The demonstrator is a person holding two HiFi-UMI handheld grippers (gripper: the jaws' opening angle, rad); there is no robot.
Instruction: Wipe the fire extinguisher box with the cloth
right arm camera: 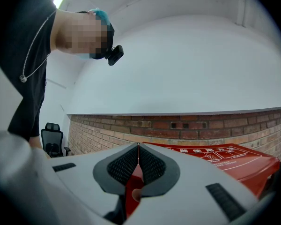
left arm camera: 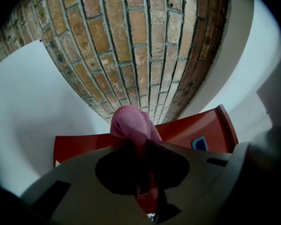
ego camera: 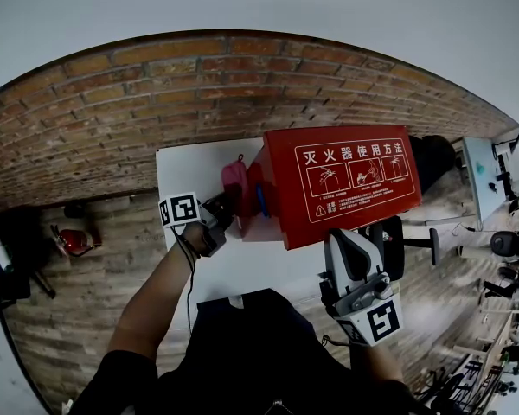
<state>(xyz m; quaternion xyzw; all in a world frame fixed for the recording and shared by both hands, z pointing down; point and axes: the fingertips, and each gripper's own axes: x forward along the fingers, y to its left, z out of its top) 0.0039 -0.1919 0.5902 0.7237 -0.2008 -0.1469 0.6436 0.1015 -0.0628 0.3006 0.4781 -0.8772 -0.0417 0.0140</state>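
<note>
The red fire extinguisher box [ego camera: 346, 180] with white printed instructions lies on a white table [ego camera: 186, 167]. My left gripper [ego camera: 221, 210] is shut on a pink cloth [ego camera: 234, 180], which is pressed against the box's left end beside a blue latch [ego camera: 261, 199]. In the left gripper view the cloth [left arm camera: 131, 123] bulges up from between the jaws of my left gripper [left arm camera: 140, 146], in front of the red box [left arm camera: 187, 130]. My right gripper [ego camera: 339, 236] is at the box's near edge. In its own view my right gripper [right arm camera: 138, 149] has its pads meeting, with the box [right arm camera: 234, 156] just beyond them.
A brick wall [ego camera: 156, 85] runs behind the table. A small red extinguisher [ego camera: 73, 240] stands on the wooden floor at the left. An office chair [right arm camera: 51, 142] is by the wall, and a desk [ego camera: 484, 175] with equipment is at the right.
</note>
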